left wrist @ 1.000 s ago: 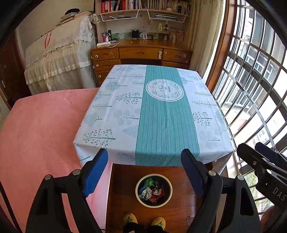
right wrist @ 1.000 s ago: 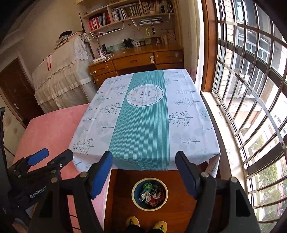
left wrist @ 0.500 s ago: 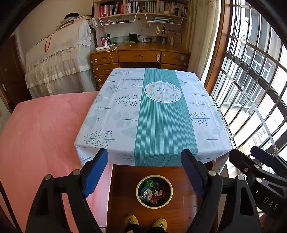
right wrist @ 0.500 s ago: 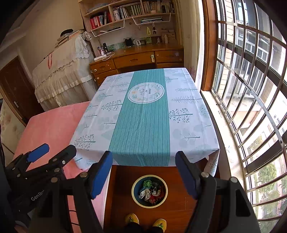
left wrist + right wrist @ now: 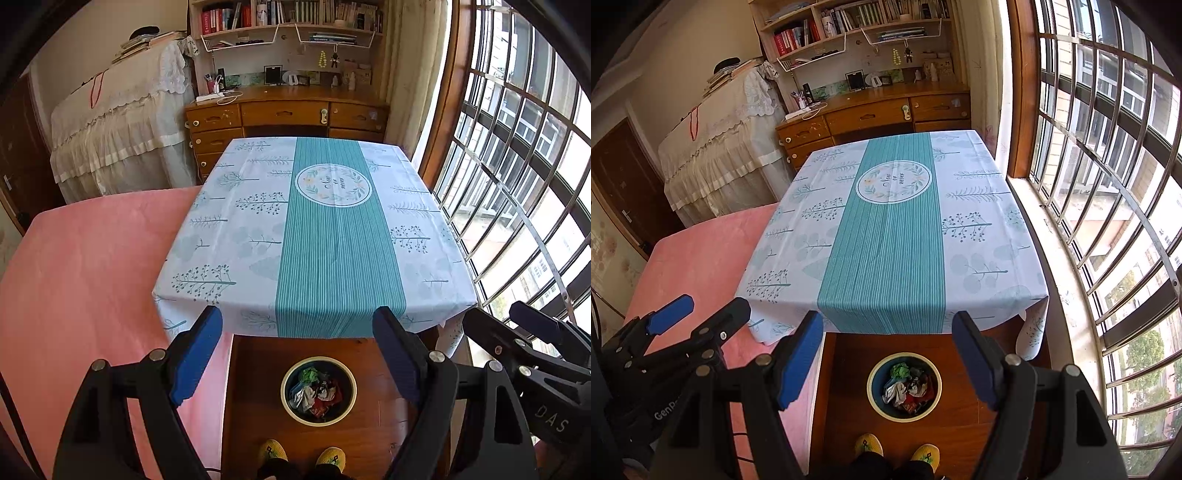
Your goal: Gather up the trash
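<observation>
A round bin (image 5: 287,402) with a cream rim stands on the wooden floor in front of the table; it holds crumpled trash (image 5: 314,390) in green, white and red. It also shows in the right wrist view (image 5: 873,391). My left gripper (image 5: 297,341) is open and empty, held high above the bin and the table's near edge. My right gripper (image 5: 888,343) is open and empty, likewise above the bin. Each gripper shows in the other's view: the right one (image 5: 532,332) and the left one (image 5: 698,314). The table (image 5: 229,236) wears a teal and white cloth with nothing on it.
A pink bed (image 5: 81,266) lies left of the table. A barred window (image 5: 517,166) runs along the right. A wooden desk (image 5: 284,114) with shelves stands behind the table, beside a lace-draped piece of furniture (image 5: 118,125). My yellow shoes (image 5: 273,452) show at the bottom.
Both grippers have pulled back and risen slightly, so the table looks smaller and farther. Both stay open and empty.
</observation>
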